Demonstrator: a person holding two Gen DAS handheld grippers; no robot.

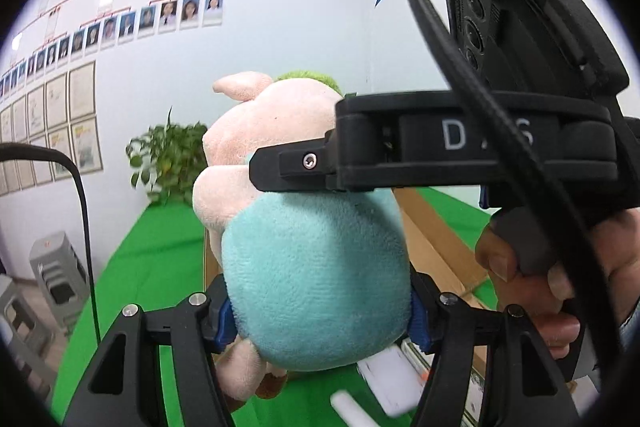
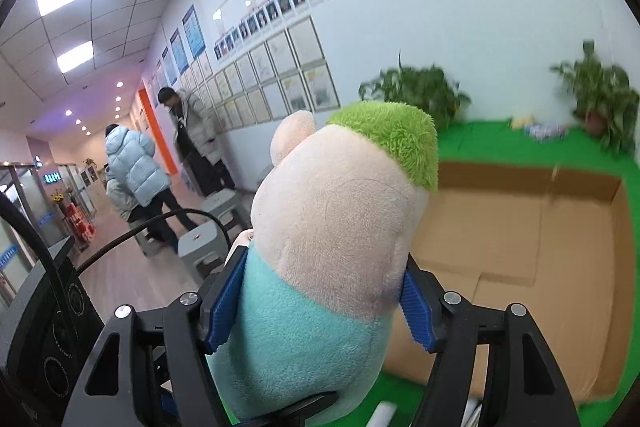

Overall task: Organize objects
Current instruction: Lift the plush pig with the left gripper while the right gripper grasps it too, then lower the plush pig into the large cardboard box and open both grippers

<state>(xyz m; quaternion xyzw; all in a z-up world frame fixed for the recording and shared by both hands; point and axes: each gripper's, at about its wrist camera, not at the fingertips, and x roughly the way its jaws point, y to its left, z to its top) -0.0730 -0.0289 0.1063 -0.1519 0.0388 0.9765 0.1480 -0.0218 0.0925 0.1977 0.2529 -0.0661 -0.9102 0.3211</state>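
A plush toy (image 1: 316,267) with a teal body, a pale pink head and a green tuft of hair hangs above the green table. My left gripper (image 1: 320,323) is shut on its teal body, both blue pads (image 1: 224,323) pressed into the fabric. My right gripper (image 2: 320,307) is shut on the same plush toy (image 2: 332,227) where the head meets the body, blue pads (image 2: 416,307) on either side. In the left wrist view a black finger (image 1: 288,165) of the right gripper lies across the toy's upper body, with a person's hand (image 1: 540,287) on its handle.
An open cardboard box (image 2: 520,227) lies on the green cloth (image 2: 500,139) behind the toy. White items (image 1: 388,379) lie on the cloth below it. Potted plants (image 2: 420,95) stand at the wall. Grey stools (image 2: 200,247) and two people (image 2: 136,171) are in the corridor at left.
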